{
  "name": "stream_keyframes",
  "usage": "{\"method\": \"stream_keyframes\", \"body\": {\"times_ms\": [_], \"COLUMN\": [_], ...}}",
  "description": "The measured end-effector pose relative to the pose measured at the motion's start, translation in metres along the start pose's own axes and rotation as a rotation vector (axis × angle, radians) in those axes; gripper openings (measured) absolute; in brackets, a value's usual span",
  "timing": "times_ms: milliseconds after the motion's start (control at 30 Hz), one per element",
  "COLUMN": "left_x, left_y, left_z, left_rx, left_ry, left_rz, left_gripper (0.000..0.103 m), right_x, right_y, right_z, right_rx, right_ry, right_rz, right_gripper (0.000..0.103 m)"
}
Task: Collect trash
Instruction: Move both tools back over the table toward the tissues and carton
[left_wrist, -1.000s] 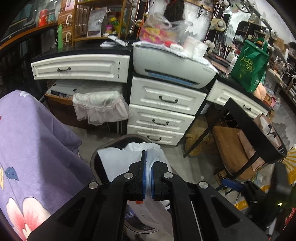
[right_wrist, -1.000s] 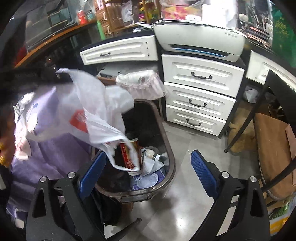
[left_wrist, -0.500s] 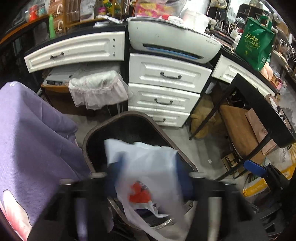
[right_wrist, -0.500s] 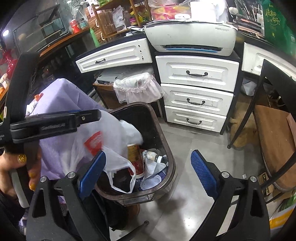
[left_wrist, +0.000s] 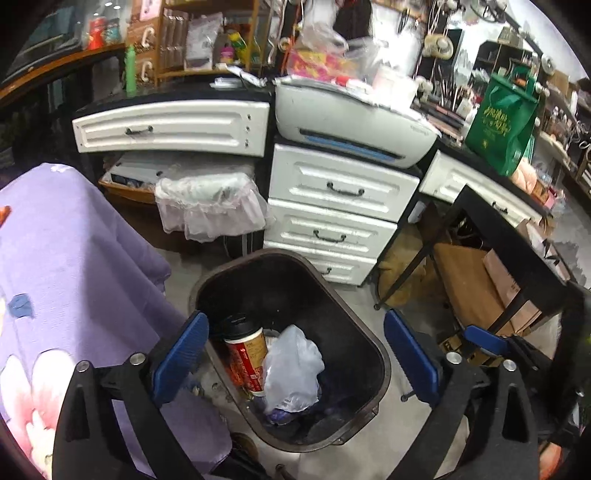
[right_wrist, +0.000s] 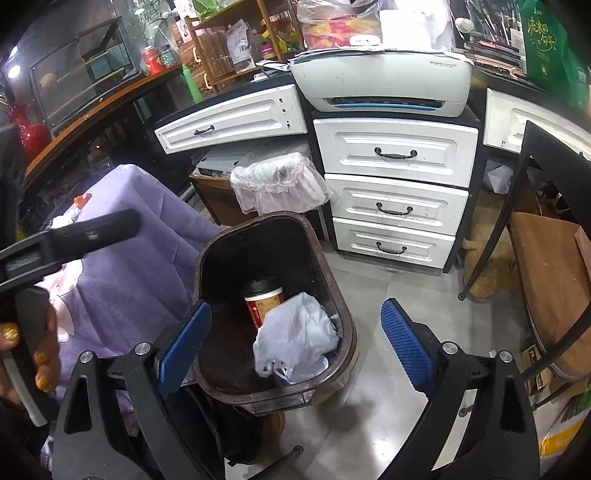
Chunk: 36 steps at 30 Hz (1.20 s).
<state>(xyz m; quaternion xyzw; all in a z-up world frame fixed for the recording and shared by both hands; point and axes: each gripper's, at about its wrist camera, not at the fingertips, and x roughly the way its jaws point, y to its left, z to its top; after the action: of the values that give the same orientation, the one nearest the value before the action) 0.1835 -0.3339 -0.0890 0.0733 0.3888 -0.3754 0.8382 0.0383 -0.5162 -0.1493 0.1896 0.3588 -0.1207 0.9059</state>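
A dark brown trash bin (left_wrist: 380, 354) (right_wrist: 345, 321) stands on the floor below both grippers. Inside it lies a crumpled white plastic bag (left_wrist: 291, 373) (right_wrist: 297, 336) next to a red and white paper cup with a black lid (left_wrist: 245, 350) (right_wrist: 263, 297). My left gripper (left_wrist: 295, 358) is open and empty above the bin. My right gripper (right_wrist: 295, 347) is open and empty, also above the bin. The left gripper's body shows at the left of the right wrist view (right_wrist: 66, 240).
A purple flowered cloth (left_wrist: 66, 280) (right_wrist: 133, 266) covers a surface left of the bin. White drawers (left_wrist: 332, 218) (right_wrist: 395, 192) and a printer (left_wrist: 351, 122) stand behind. A small lined bin (left_wrist: 210, 206) sits under the desk. A black-framed table (left_wrist: 517, 266) is to the right.
My left gripper opened and let go of the white plastic bag, which dropped into the bin. The right gripper stayed open.
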Motion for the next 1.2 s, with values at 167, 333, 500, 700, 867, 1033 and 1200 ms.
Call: {"method": "stream_keyframes", "body": {"times_ms": [167, 333, 500, 700, 867, 1033, 1200], "left_x": [-0.033, -0.070, -0.092, -0.116, -0.137, -0.153, -0.158], "left_y": [0.006, 0.015, 0.031, 0.070, 0.108, 0.149, 0.205], "left_z": [-0.004, -0.006, -0.011, -0.021, -0.032, -0.045, -0.050], "left_rx": [-0.002, 0.032, 0.061, -0.009, -0.063, -0.092, -0.166], "left_ry": [-0.073, -0.176, -0.208, -0.188, -0.191, -0.171, -0.112], "left_rz": [0.019, 0.110, 0.183, 0.228, 0.319, 0.453, 0.535], "left_gripper": [0.097, 0.097, 0.097, 0.097, 0.097, 0.097, 0.097], "right_x": [-0.006, -0.011, -0.010, -0.004, 0.001, 0.005, 0.009], "right_y": [0.008, 0.026, 0.055, 0.097, 0.140, 0.176, 0.210], "right_z": [0.003, 0.008, 0.010, 0.015, 0.021, 0.027, 0.028], "right_rx": [-0.013, -0.073, -0.150, -0.203, -0.253, -0.291, -0.332], "right_ry": [-0.037, -0.067, -0.069, -0.079, -0.078, -0.070, -0.054], "right_rz": [0.003, 0.002, 0.034, 0.086, 0.159, 0.237, 0.307], "right_gripper": [0.092, 0.092, 0.092, 0.092, 0.092, 0.092, 0.092]}}
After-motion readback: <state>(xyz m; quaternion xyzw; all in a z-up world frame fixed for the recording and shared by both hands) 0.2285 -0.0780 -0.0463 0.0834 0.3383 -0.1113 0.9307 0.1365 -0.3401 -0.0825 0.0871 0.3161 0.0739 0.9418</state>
